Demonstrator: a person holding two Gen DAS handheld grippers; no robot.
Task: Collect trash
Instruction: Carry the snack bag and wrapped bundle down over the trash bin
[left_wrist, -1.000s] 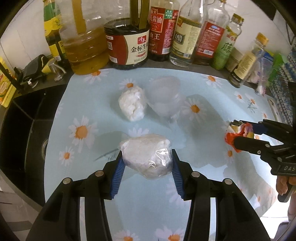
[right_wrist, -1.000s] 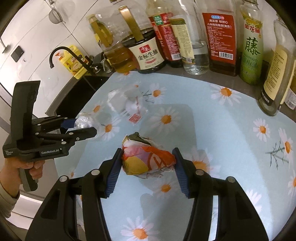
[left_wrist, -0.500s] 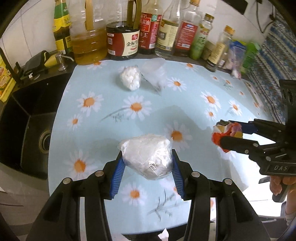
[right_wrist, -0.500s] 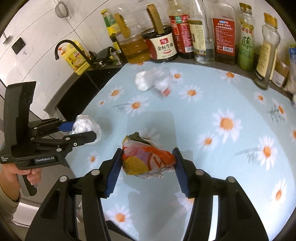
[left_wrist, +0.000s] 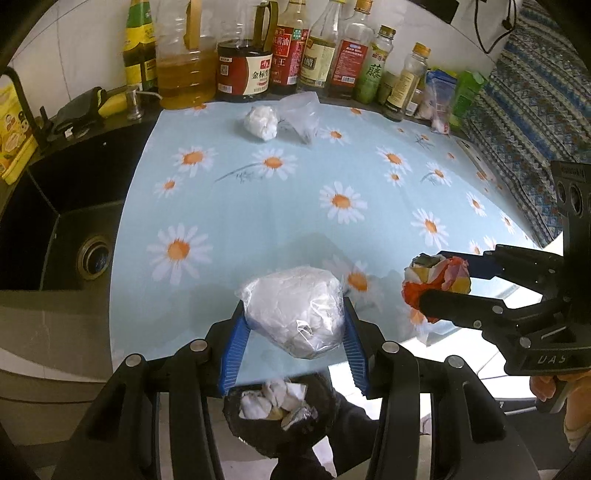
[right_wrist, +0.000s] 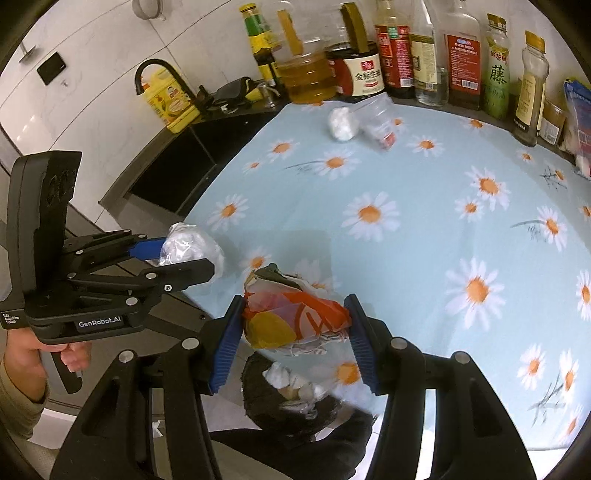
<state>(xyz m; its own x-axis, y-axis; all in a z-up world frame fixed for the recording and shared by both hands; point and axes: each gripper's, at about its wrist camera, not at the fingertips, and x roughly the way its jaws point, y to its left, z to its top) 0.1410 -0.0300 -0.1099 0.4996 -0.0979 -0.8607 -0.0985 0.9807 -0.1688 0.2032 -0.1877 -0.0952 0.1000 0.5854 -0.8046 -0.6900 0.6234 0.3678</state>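
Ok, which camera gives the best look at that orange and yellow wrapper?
The right wrist view: the orange and yellow wrapper sits large and central, pinched in the right claw. The left wrist view shows it only small at the right, partly hidden by a finger.

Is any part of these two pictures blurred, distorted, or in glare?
Left wrist view: fisheye bends the bottle row; window glare at right; plastic-wrapped wad sharp. Right wrist view: same bending; clear plastic bag blurred; orange wrapper sharp.
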